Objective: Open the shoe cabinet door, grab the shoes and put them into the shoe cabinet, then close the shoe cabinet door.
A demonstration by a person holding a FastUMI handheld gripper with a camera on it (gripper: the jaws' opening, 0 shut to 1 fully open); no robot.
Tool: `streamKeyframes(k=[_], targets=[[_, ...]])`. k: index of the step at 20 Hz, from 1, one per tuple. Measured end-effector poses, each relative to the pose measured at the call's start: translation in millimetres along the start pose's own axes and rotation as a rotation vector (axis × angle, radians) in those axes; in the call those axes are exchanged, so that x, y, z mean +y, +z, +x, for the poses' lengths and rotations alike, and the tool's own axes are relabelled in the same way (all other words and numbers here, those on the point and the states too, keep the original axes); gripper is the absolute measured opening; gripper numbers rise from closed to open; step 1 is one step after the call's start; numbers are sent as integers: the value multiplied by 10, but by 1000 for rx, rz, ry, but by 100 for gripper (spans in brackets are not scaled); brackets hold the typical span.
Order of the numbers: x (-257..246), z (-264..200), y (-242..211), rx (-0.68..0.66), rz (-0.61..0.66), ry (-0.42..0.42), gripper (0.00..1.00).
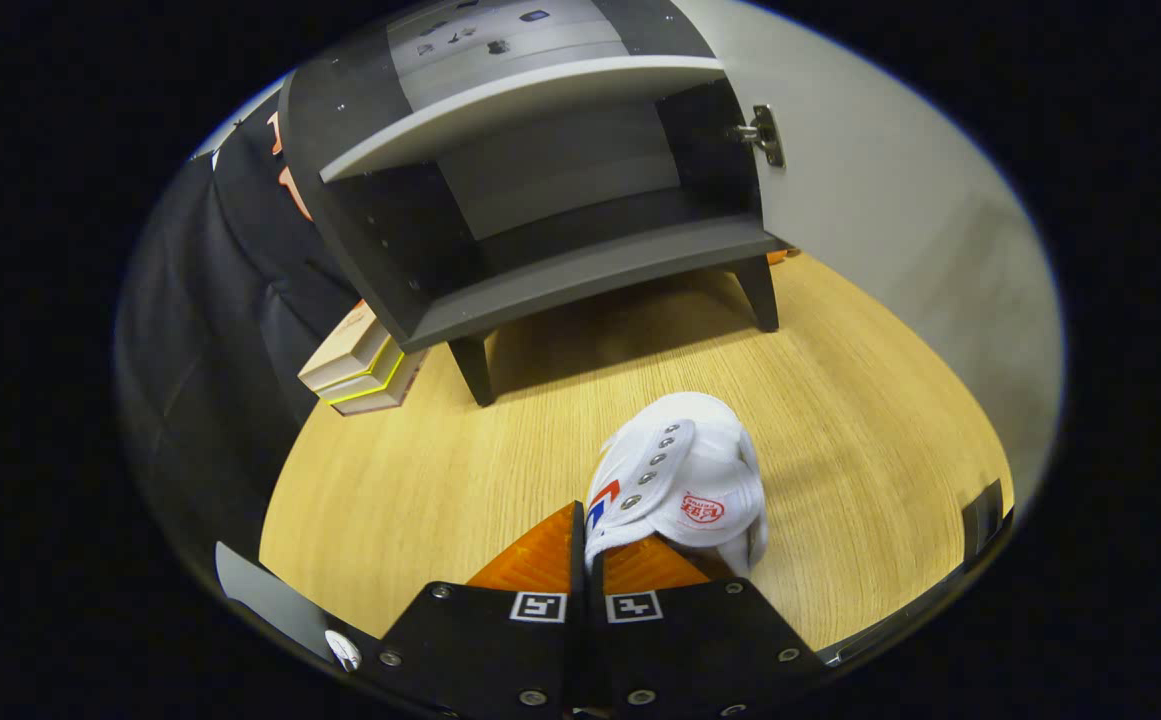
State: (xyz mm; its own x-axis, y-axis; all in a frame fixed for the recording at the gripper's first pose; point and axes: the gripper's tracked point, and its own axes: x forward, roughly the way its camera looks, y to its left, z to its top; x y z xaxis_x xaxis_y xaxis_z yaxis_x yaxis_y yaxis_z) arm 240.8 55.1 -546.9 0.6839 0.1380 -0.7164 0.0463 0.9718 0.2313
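Gripper (586,545) fingers clenched on the edge of the white shoe (685,480); shoe hangs above the wooden floor (420,480); shoe cabinet (540,200) beyond, door (870,190) open.

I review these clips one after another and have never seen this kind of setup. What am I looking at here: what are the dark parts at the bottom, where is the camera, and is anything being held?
There is no robot arm. A person carries a hand-held tool with two fingers, the tongs, and a wide-angle camera rides on it, looking forward along those fingers. The dark plates at the bottom are the tool's own body.

The fingers are closed together and pinch the edge of a white shoe, which hangs just ahead of them above a wooden floor.

Beyond the shoe stands a dark shoe cabinet on short legs. Its door is swung open to the side, and the lower compartment looks empty. A few stacked boxes sit beside the cabinet.

So the door is open and the shoe is gripped, not yet inside.
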Motion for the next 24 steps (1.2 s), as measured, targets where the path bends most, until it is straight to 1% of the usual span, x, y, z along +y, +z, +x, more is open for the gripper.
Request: streamKeyframes(k=[4, 8, 13, 16, 19, 24], targets=[[189, -421, 329, -61, -74, 4, 0], [345, -1033, 756, -145, -131, 2, 0], [686, -1402, 1246, -260, -196, -3, 0], [781, -1676, 1433, -298, -220, 1, 0], [873, -1795, 1565, -317, -236, 5, 0], [988, -1602, 1890, -319, -264, 27, 0]])
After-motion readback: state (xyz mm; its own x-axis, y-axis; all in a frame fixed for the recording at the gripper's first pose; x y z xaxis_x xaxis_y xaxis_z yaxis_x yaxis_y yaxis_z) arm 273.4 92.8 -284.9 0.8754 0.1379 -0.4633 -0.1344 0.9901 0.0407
